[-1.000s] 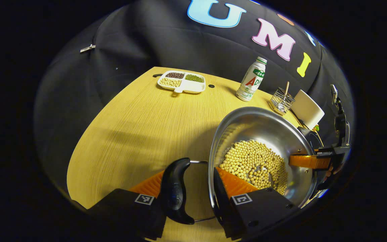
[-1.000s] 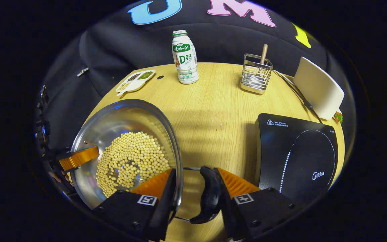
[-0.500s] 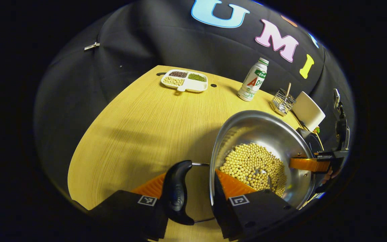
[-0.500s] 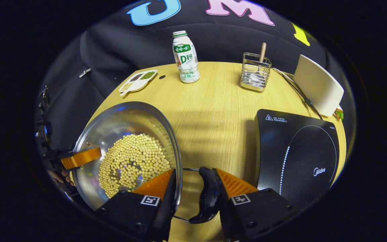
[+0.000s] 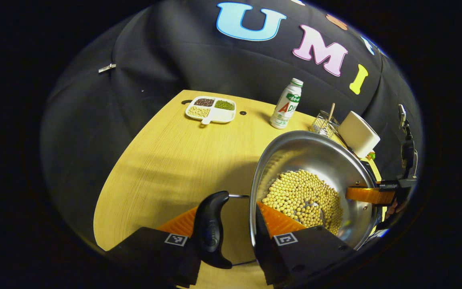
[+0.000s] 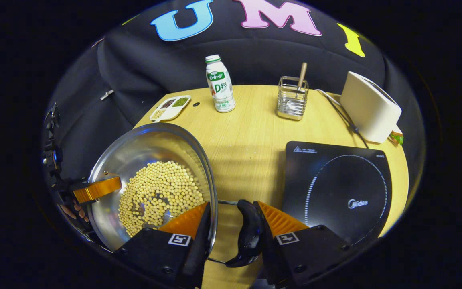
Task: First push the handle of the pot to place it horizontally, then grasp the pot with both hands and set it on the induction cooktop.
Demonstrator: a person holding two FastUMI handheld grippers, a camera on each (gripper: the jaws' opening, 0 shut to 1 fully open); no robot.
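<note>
A steel pot (image 5: pixel 315 156) holding soybeans (image 5: pixel 303 196) hangs above the wooden table (image 5: pixel 175 160), held from both sides. My left gripper (image 5: pixel 227 212) is shut across one black side handle (image 5: pixel 211 228) and the pot wall, one finger inside the rim. My right gripper (image 6: pixel 232 208) clamps the opposite black handle (image 6: pixel 249 235) and the wall of the pot (image 6: pixel 146 148) the same way. Each view shows the other gripper's finger at the far rim. The black induction cooktop (image 6: pixel 337 192) lies on the table to the right of the pot.
At the back of the table (image 6: pixel 255 132) stand a white bottle (image 6: pixel 219 84), a wire holder (image 6: pixel 292 98) with a wooden stick, and a white appliance (image 6: pixel 369 108) with a cable. A divided dish of beans (image 6: pixel 170 107) sits at the far left edge.
Both grippers have risen with the pot; the table and its objects look smaller. In the right gripper view the cooktop has shifted left, nearer the middle.
</note>
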